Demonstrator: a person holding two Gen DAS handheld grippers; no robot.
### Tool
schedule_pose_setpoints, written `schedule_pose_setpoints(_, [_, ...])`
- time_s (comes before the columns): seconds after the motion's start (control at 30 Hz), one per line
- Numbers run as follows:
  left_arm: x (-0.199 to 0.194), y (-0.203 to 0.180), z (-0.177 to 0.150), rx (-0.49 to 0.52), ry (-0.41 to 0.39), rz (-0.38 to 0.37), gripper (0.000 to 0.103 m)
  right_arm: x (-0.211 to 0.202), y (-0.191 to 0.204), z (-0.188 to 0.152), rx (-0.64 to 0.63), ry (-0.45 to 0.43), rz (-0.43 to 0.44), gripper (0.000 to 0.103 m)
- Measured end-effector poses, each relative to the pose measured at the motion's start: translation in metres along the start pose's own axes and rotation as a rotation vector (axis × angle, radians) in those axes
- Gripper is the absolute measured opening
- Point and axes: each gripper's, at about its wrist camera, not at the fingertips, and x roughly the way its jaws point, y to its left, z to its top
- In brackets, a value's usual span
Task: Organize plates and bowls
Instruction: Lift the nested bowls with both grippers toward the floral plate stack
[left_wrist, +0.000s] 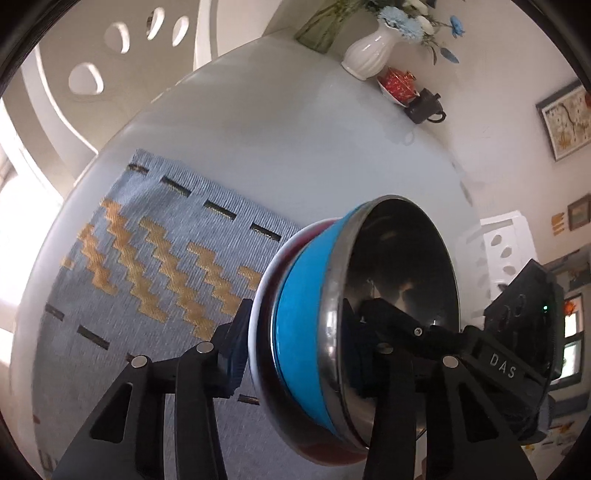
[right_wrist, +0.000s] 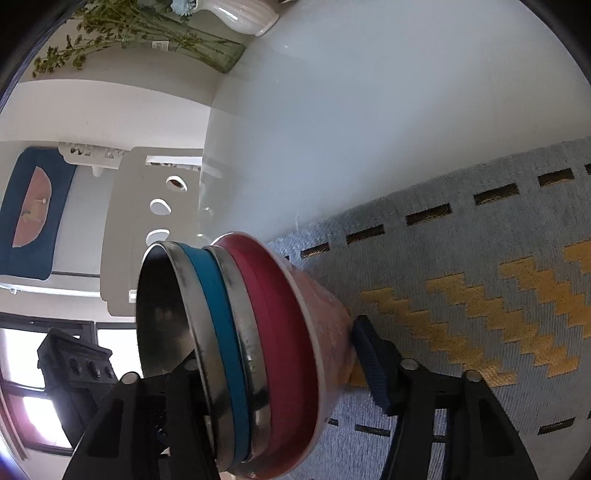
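Note:
A nested stack of bowls (left_wrist: 306, 325) sits over a grey-blue placemat (left_wrist: 147, 258) with yellow zigzags. On top is a steel bowl with a blue outer wall, then a steel-rimmed red bowl (right_wrist: 284, 332) and a white-rimmed outer bowl. My left gripper (left_wrist: 299, 317) clamps the stack's rim, one finger inside the steel bowl and the other pad on the outer wall. My right gripper (right_wrist: 275, 347) grips the opposite rim (right_wrist: 221, 332) the same way. The right gripper's black body (left_wrist: 524, 314) shows behind the stack.
At the far end of the pale round table (left_wrist: 277, 129) stand a white vase with flowers (left_wrist: 369, 51), a glass vase of green stems (left_wrist: 317, 29), a dish of red things (left_wrist: 399, 86) and a dark teapot (left_wrist: 424, 107). A white chair (right_wrist: 147, 221) stands beyond the table.

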Motion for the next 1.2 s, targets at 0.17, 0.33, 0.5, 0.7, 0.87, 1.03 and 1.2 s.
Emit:
schedule_pose_setpoints(0.17, [-0.001, -0.003, -0.002, -0.004, -0.015, 0.021, 0.041, -0.006, -0.004, -0.004, 0.006, -0.021, 0.000, 0.052])
schedule_pose_setpoints(0.33, [-0.002, -0.004, -0.005, 0.011, -0.008, 0.024, 0.041, -0.010, -0.004, -0.007, 0.006, -0.033, 0.003, 0.048])
schedule_pose_setpoints(0.5, [-0.006, -0.005, -0.010, 0.029, -0.011, 0.041, 0.041, -0.014, -0.001, -0.010, -0.003, -0.037, -0.001, 0.045])
schedule_pose_setpoints(0.7, [-0.017, -0.004, -0.015, 0.043, -0.018, 0.041, 0.040, -0.021, 0.004, -0.017, -0.014, -0.033, 0.009, 0.043])
schedule_pose_setpoints(0.87, [-0.029, -0.005, -0.019, 0.052, -0.020, 0.037, 0.040, -0.028, 0.012, -0.025, -0.028, -0.041, 0.006, 0.043])
schedule_pose_setpoints(1.03, [-0.040, -0.007, -0.025, 0.054, -0.012, 0.049, 0.040, -0.033, 0.017, -0.038, -0.024, -0.045, 0.001, 0.043])
schedule_pose_setpoints(1.2, [-0.051, -0.005, -0.033, 0.043, 0.008, 0.045, 0.039, -0.039, 0.019, -0.052, -0.001, -0.047, -0.002, 0.043])
